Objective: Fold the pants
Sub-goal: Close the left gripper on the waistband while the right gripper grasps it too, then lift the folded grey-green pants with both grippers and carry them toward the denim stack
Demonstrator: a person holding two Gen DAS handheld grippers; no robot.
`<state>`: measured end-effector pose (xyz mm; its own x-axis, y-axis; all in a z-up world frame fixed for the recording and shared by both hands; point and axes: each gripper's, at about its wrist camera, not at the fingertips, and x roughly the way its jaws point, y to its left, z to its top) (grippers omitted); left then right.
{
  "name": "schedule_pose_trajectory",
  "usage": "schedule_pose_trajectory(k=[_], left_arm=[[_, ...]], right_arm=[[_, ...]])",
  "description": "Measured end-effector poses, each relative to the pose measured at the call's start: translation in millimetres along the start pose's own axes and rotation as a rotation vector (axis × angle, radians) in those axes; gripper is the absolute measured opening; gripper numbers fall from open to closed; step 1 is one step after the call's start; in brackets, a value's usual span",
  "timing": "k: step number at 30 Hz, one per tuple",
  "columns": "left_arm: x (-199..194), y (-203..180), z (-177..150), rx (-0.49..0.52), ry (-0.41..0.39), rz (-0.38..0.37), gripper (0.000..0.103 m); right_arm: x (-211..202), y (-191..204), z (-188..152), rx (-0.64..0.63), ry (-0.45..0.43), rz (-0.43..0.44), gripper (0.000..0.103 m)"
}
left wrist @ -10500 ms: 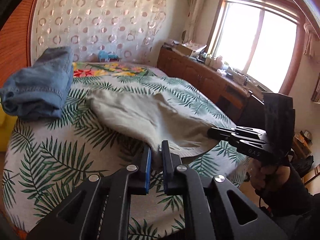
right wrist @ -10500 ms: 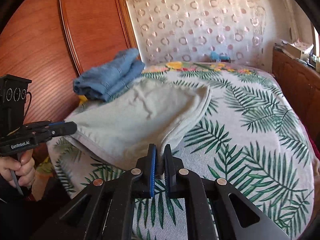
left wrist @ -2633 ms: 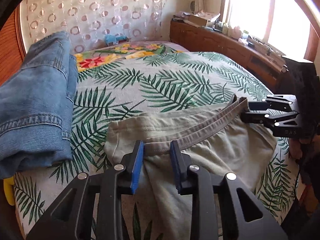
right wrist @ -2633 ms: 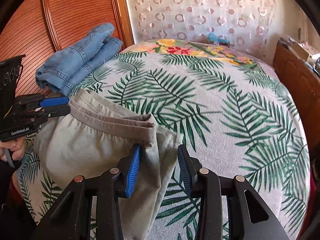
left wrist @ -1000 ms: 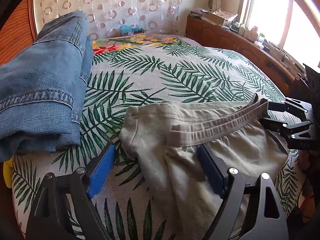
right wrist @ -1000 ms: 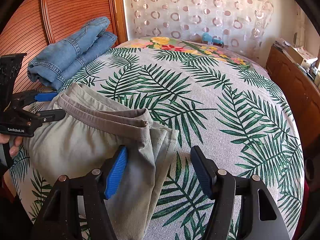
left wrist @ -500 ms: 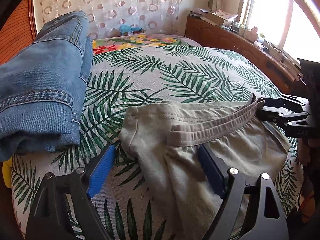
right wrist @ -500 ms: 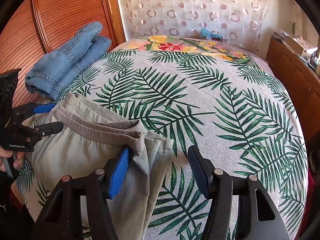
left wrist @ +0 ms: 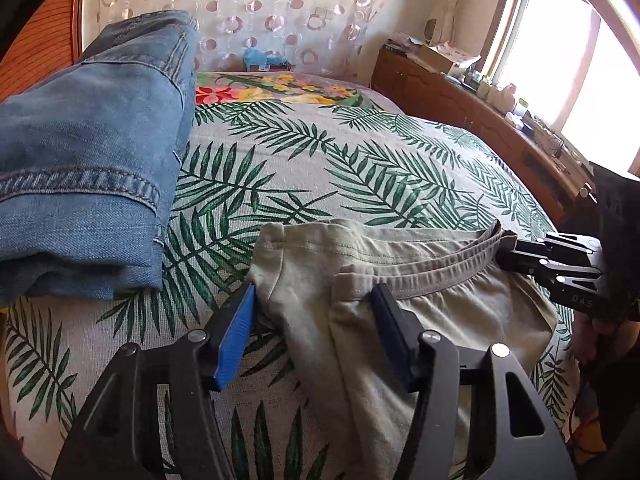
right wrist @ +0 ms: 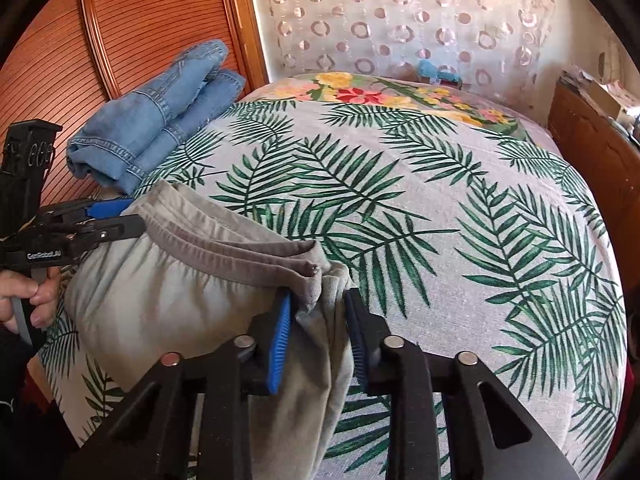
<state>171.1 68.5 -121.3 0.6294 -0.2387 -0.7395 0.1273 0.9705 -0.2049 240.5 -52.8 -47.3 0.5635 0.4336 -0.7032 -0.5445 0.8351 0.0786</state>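
Note:
Grey pants (left wrist: pixel 440 312) (right wrist: pixel 160 300) lie folded at the near edge of the bed, waistband towards the far side. My left gripper (left wrist: pixel 312 300) (right wrist: pixel 134 218) straddles the left end of the waistband; its jaws are closing with the cloth between them, and a wide gap still shows. My right gripper (right wrist: pixel 318 304) (left wrist: pixel 506 254) is at the right end of the waistband, its jaws still closing. There the bunched corner fills the space between the pads, which press on it.
Folded blue jeans (left wrist: pixel 80 160) (right wrist: pixel 160 128) lie at the bed's left side, by the wooden slatted doors (right wrist: pixel 140 20). The palm-leaf bedspread (right wrist: pixel 440 220) stretches beyond the pants. A wooden dresser (left wrist: pixel 460 100) runs along the right under the window. A person's hand (right wrist: pixel 32 292) holds the left gripper.
Both pairs of jaws have narrowed around the waistband ends, the right far more than the left. Neither hand has shifted much, and the pants lie where they were.

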Motion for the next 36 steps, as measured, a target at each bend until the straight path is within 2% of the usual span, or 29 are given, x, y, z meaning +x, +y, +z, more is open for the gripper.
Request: schedule_pose_trajectory(k=[4,9,12,26,36], left_arm=[[0,-2,-1,0.007,-0.001,-0.012,0.051],[1,-2,0,0.003,0.008,-0.065,0.030],[-4,-5,-1,0.015,-0.009,-0.078,0.022],[-37,-18,2,0.025,-0.124,-0.104,0.015],[-68,-32,13,0.053,-0.216,-0.097,0.015]], right_arm=[[1,-1,0,0.007,-0.001,0.013,0.019],[2,0,0,0.023,-0.006,0.028,0.016],[1,1,0,0.025,-0.009,0.028,0.014],[-27,11,-8,0.021,-0.095,0.025,0.010],[-62,17,-8,0.004,-0.185,0.016,0.010]])
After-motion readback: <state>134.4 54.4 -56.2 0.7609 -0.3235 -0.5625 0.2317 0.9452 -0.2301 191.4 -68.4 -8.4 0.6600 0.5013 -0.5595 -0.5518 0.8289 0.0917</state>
